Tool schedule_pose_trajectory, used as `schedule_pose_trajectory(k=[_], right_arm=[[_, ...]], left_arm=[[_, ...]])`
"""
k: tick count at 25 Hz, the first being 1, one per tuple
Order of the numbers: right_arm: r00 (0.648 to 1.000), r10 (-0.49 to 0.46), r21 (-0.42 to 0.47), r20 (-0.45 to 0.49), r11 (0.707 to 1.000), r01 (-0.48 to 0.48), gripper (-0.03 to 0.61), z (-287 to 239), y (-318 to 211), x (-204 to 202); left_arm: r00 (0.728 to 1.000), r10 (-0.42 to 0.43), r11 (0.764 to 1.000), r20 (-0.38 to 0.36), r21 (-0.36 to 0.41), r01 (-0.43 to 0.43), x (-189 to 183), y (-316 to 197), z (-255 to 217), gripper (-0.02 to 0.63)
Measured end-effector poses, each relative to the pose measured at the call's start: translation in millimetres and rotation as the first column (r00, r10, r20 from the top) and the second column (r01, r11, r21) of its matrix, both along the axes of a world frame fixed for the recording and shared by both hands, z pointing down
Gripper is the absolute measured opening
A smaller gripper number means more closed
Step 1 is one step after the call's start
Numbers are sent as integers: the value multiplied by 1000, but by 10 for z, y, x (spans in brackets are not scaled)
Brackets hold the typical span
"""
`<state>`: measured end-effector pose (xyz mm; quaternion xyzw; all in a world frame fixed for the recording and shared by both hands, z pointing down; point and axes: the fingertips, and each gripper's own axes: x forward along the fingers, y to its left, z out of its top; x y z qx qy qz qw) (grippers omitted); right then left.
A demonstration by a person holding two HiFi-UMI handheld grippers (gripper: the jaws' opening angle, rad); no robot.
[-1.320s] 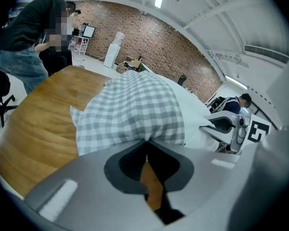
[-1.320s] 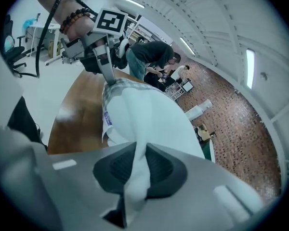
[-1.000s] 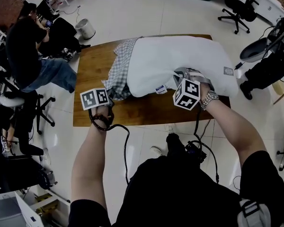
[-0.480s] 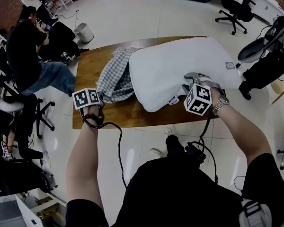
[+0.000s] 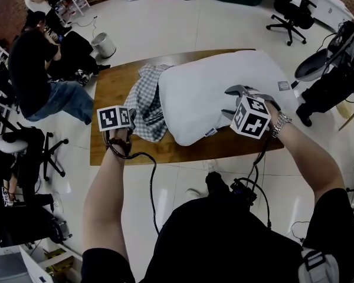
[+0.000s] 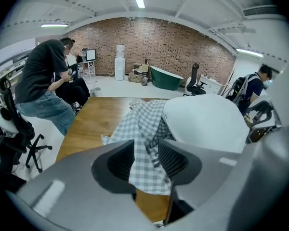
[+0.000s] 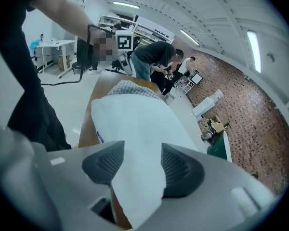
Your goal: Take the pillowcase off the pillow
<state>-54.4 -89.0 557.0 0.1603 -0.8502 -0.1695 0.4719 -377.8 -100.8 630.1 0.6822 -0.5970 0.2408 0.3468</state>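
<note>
Grips just opening.
Left claw (image 6: 145, 154) loose round grey checked pillowcase (image 6: 143, 121); right claw (image 7: 137, 161), three o'clock, loose round white pillow (image 7: 135, 124).

Wooden table (image 5: 109, 90), white pillow (image 5: 200, 96) (bare), checked pillowcase (image 5: 146, 105) beside it

Left gripper (image 6: 145, 150), right gripper (image 7: 142, 153): freshly parted

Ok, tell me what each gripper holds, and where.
Nothing gripped. Both have just been opening: the left gripper straddles the checked pillowcase at its near edge, the right gripper the white pillow at a corner.
</note>
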Motion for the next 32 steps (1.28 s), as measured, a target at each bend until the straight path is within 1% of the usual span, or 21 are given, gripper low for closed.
schedule_pose_trajectory(k=[4, 7, 10, 13, 15, 20, 23, 28, 30, 32], right_arm=[[1000, -3, -9, 23, 1000, 3, 239, -208, -168, -92], [999, 4, -33, 50, 999, -2, 239, -293, -328, -212], [998, -1, -58, 60, 998, 5, 241, -261, -481, -341], [998, -20, -82, 61, 996, 25, 241, -185, -595, -519], [997, -37, -99, 62, 994, 43, 241, -121, -680, -641], [996, -77, -126, 50, 989, 83, 241, 2, -998, -884], [995, -84, -146, 54, 985, 91, 242, -18, -1146, -1024], [993, -96, -228, 75, 967, 111, 262, -134, -1318, -1158], [990, -111, -277, 83, 952, 130, 266, -175, -1354, -1179], [986, -118, -332, 116, 931, 151, 267, -237, -1389, -1222]], left_arm=[[999, 43, 999, 22, -6, -43, 83, -166, -55, 173], [994, 94, 996, 58, -15, -93, 151, -309, -55, 198], [986, 138, 990, 95, -27, -136, 228, -446, -1, 212], [976, 184, 982, 117, -54, -179, 289, -568, 108, 224], [969, 218, 974, 120, -84, -209, 341, -652, 224, 225], [955, 285, 948, 85, -174, -267, 460, -880, 575, 224], [946, 311, 939, 94, -186, -290, 420, -1015, 662, 224], [926, 348, 929, 145, -185, -320, 364, -1342, 605, 224], [916, 366, 923, 164, -193, -334, 372, -1482, 592, 224], [905, 385, 914, 179, -209, -348, 370, -1609, 626, 224]])
